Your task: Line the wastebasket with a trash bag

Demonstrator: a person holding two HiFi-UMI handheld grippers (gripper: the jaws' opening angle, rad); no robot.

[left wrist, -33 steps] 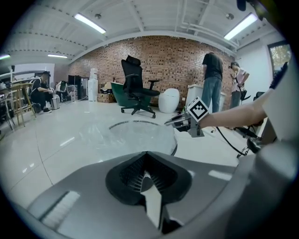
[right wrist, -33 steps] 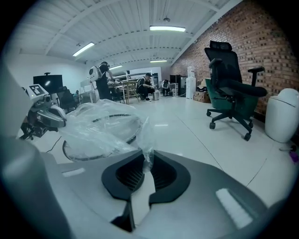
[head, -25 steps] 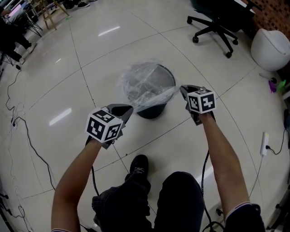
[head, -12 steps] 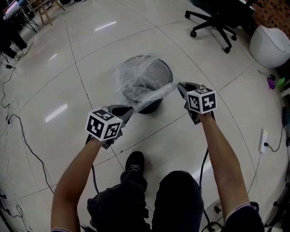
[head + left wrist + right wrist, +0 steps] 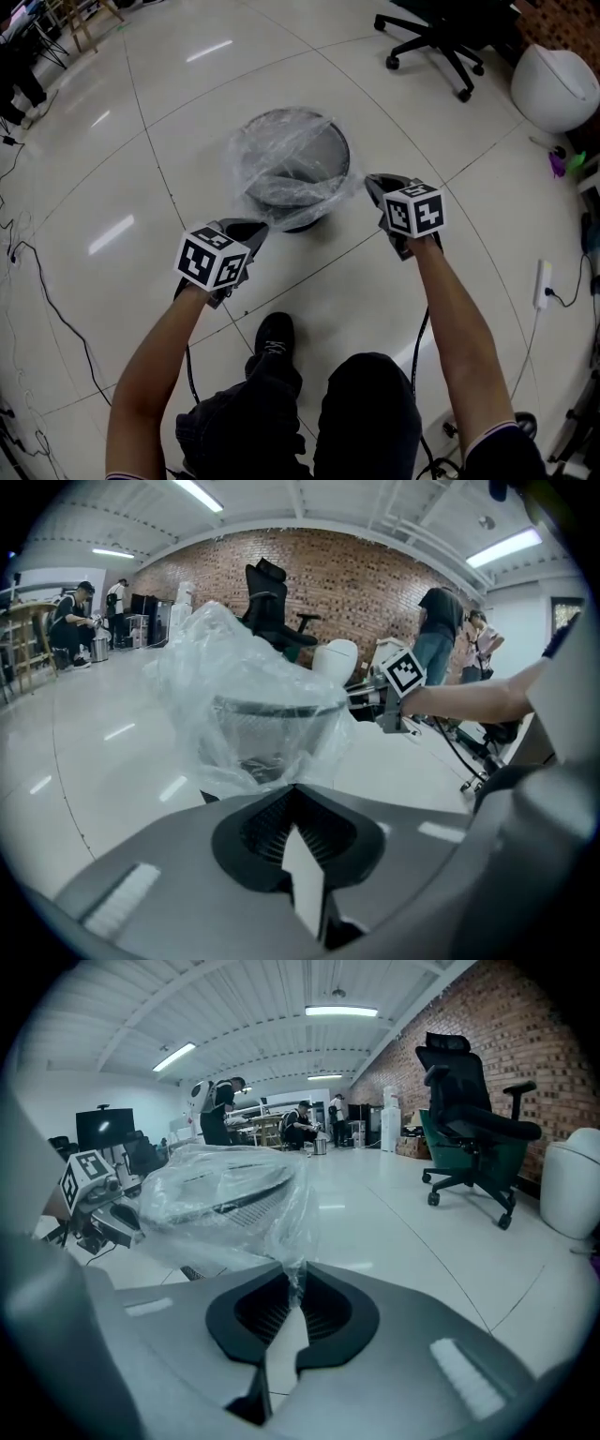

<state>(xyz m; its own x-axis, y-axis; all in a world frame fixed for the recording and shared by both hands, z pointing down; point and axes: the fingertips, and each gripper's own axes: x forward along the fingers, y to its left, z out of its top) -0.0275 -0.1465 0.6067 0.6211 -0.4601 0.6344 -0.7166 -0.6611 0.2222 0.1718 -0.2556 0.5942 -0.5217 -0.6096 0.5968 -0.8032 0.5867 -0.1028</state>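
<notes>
A dark mesh wastebasket [image 5: 302, 189] stands on the white tiled floor ahead of me. A clear trash bag [image 5: 281, 150] is draped over its mouth and hangs down around the near rim. My left gripper [image 5: 253, 230] is at the basket's near left, shut on the bag's edge [image 5: 246, 772]. At the near right, my right gripper [image 5: 371, 185] pinches a twisted strip of the bag [image 5: 296, 1274]. Its jaws have just closed further on that film. Through the film the mesh [image 5: 267, 731] shows.
A black office chair [image 5: 441, 47] and a white rounded container [image 5: 558, 84] stand at the far right. Cables [image 5: 37, 272] trail on the floor at left, and a power strip [image 5: 542, 286] lies at right. My shoe [image 5: 272, 333] is just behind the basket. People stand far off.
Both grippers have sunk with the bag's edge. The film that stretched taut between them above the rim now hangs lower around the basket's near side.
</notes>
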